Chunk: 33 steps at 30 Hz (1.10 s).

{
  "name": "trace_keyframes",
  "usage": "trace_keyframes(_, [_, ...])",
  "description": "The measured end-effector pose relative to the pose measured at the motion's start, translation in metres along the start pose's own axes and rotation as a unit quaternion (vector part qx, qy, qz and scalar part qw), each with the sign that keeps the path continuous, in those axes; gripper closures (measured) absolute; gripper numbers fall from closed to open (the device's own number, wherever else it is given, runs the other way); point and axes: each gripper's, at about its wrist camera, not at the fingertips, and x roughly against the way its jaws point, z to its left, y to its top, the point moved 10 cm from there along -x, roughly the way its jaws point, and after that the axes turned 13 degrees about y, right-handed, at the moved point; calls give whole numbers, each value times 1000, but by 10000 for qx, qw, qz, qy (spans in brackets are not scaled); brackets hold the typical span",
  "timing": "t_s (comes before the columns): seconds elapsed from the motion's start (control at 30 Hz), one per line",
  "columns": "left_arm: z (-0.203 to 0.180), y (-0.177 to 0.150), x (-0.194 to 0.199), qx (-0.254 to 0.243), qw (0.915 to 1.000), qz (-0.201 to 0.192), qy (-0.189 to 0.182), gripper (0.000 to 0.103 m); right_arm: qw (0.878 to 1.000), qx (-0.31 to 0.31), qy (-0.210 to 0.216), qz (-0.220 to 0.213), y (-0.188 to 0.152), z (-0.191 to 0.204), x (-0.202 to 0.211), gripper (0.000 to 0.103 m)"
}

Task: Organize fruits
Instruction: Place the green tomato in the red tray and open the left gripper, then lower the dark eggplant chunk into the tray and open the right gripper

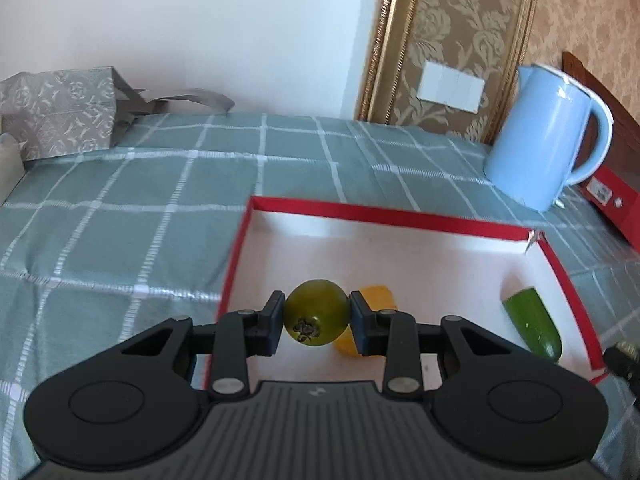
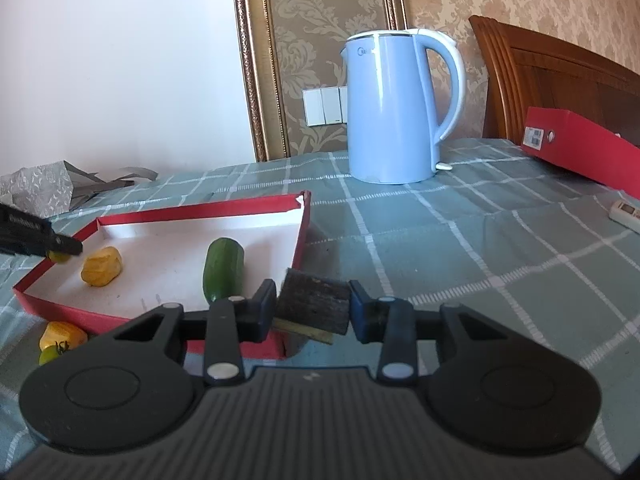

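My left gripper [image 1: 316, 314] is shut on a small round green fruit [image 1: 316, 308] and holds it above the near left part of a shallow red-walled white tray [image 1: 372, 213]. In the tray lie a yellow fruit [image 1: 378, 300], partly hidden behind the green one, and a cucumber piece [image 1: 532, 322]. My right gripper [image 2: 312, 306] is shut on a dark sponge block with a yellow underside [image 2: 314, 306], just off the tray's near right corner [image 2: 302, 220]. In the right wrist view the yellow fruit [image 2: 102, 266], the cucumber [image 2: 223, 268] and the left gripper's fingertips [image 2: 64, 245] show.
A blue kettle [image 2: 394, 108] stands behind the tray. A red box [image 2: 580, 148] and a white remote [image 2: 626, 213] lie at the right. A grey patterned bag [image 1: 60, 114] sits at the far left. A yellow fruit [image 2: 62, 334] and a small green tomato [image 2: 50, 354] lie on the checked cloth outside the tray.
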Motion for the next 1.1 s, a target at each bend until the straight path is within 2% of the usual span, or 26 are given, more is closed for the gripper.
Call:
trace_keyframes(0.17, [-3,-8,-7,-42,10000,61,-1,70,10000,54,15,-7,1,1,-1,67])
trace_keyframes(0.3, [-2,-8,-3,-141,9998,-96,72,69,10000,37,34,-1,2,1,-2,67])
trace_keyframes(0.33, [-2,-8,-1,-176,9997,-164,80,69,10000,46,34,-1,2,1,-2,67])
trace_keyframes(0.47, [-2,-7,11,-352,9978,-501,257,57,10000,63,32,-10,2,1,-1,67])
trace_keyframes(0.67, [13,-13,53,-74,9920,-1191,406,57,9998,169,54,-56,4,6,0,67])
trace_keyframes(0.77, [18,-23,75,1,9897,-1384,364,57,9997,226,46,-53,4,7,1,67])
trace_keyframes(0.9, [20,-45,93,192,9906,-1349,125,57,9993,365,71,-79,8,12,1,67])
trace_keyframes(1.1, [17,-62,97,176,9924,-1217,-81,57,9987,488,104,-107,14,17,1,67])
